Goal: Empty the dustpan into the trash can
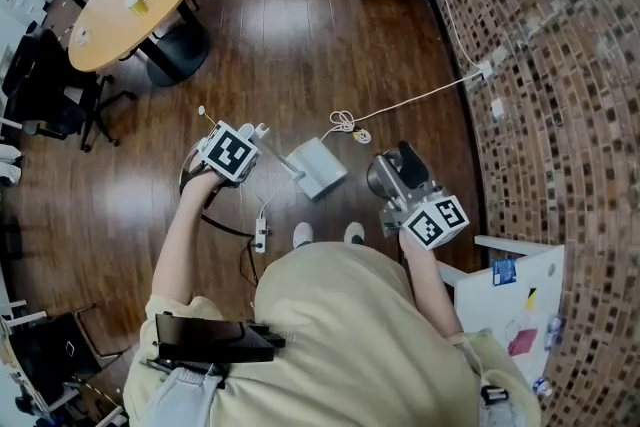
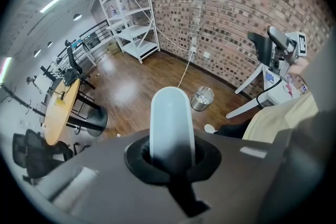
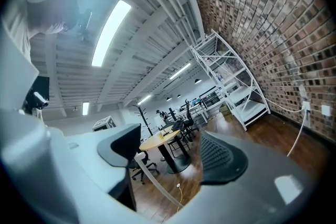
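1. Dark wooden floor (image 1: 300,45) is seen from above, with a brick wall (image 1: 560,65) close behind the can (image 1: 381,177), a small round metal bin standing on the floor.
2. The dustpan (image 1: 318,167), pale grey, is found just beside the can, on the side away from the wall. Whether it rests on the floor or hangs above it cannot be told.
3. The left tongs (image 2: 172,157) are closed fully round the handle (image 2: 170,118), whose rounded white end stands out beyond them. The can (image 2: 201,98) is seen past that end, near.
4. The right tongs (image 3: 176,157) are spread wide with nothing between the pads. In the head view they are seen against the can, partly hiding it.
5. The task is judged to be at the carry: the pan is gripped and lies beside the can, and tipping is not yet done.
6. The pan is expected to be light, stiff plastic, so little force should be needed. The smooth handle may be slippery and could roll in the grip when tilted.
7. Hold is best taken on the handle, as it is now. The pan's rim could be steadied by the free tongs if it swings.
8. The can looks light and could be knocked over. Any loose dirt may be spilled if the pan's lip is not set over the can's opening first.
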